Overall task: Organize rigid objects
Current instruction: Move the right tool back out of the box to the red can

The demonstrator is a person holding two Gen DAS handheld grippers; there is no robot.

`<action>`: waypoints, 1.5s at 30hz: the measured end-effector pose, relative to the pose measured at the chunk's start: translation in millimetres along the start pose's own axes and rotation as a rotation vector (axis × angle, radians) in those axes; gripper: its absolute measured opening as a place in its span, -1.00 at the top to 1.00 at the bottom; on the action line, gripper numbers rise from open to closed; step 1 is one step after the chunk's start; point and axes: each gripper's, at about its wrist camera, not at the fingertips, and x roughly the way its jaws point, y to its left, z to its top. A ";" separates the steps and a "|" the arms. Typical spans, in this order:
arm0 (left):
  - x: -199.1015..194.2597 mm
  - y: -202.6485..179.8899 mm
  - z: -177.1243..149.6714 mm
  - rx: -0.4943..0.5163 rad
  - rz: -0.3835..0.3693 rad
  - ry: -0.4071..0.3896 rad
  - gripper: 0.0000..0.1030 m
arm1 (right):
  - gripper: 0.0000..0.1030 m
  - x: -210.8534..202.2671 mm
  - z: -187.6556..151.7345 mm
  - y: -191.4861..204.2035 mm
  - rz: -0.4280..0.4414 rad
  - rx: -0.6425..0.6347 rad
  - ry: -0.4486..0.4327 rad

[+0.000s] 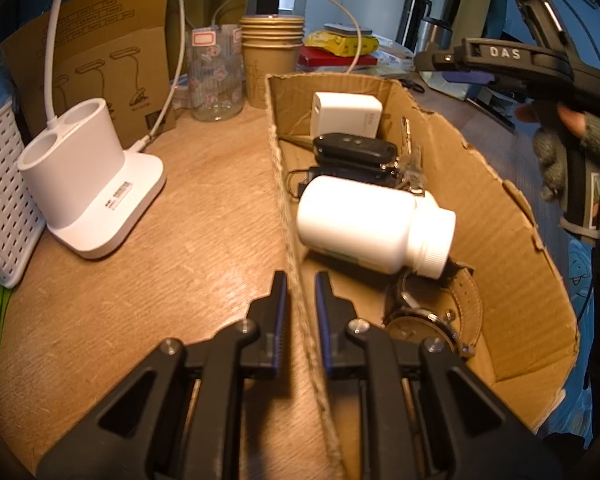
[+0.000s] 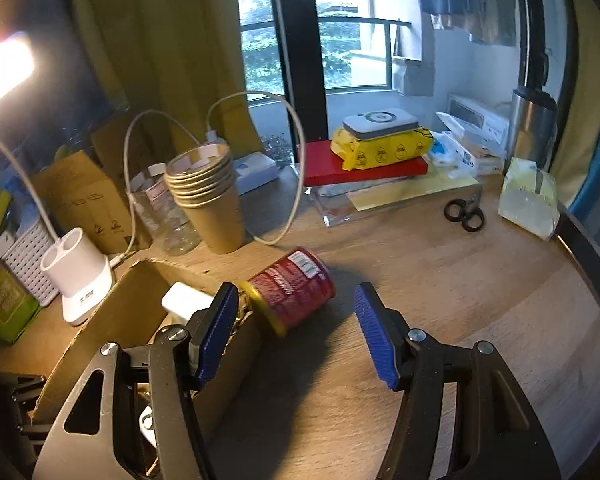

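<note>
A torn cardboard box [image 1: 500, 216] on the wooden desk holds a white pill bottle [image 1: 372, 226] lying on its side, a black car key [image 1: 354, 148], a white charger [image 1: 346, 114] and a wristwatch [image 1: 432, 312]. My left gripper [image 1: 300, 296] is shut on the box's near left wall. My right gripper [image 2: 294, 328] is open and empty above the desk, just right of the box [image 2: 112, 320]. A red can [image 2: 292, 290] with a yellow rim lies on its side on the desk beyond my right fingers, touching the box wall.
A white lamp base [image 1: 88, 184], a white basket [image 1: 0, 200], a clear glass [image 1: 216, 76] and stacked paper cups [image 2: 208, 192] stand left of the box. Black scissors [image 2: 466, 212], a red book [image 2: 364, 168] and a steel flask [image 2: 534, 120] sit at the back.
</note>
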 end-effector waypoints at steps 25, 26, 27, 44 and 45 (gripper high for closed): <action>-0.1 0.0 0.0 0.000 0.000 0.000 0.71 | -0.24 68.2 18.8 -7.2 -0.021 0.074 0.099; -0.1 0.1 0.0 0.000 0.000 0.000 0.71 | -0.24 69.9 18.5 -6.9 -0.023 0.072 0.104; -0.1 0.1 0.0 0.000 0.000 0.000 0.71 | -0.24 72.0 18.0 -6.6 -0.028 0.069 0.109; 0.7 -0.4 -0.2 0.000 -0.001 0.000 0.71 | -0.25 63.2 -3.4 -31.6 -0.048 0.124 0.127; 0.9 -1.0 -0.3 0.000 0.000 0.000 0.71 | -0.25 61.4 -4.7 -31.8 -0.053 0.121 0.126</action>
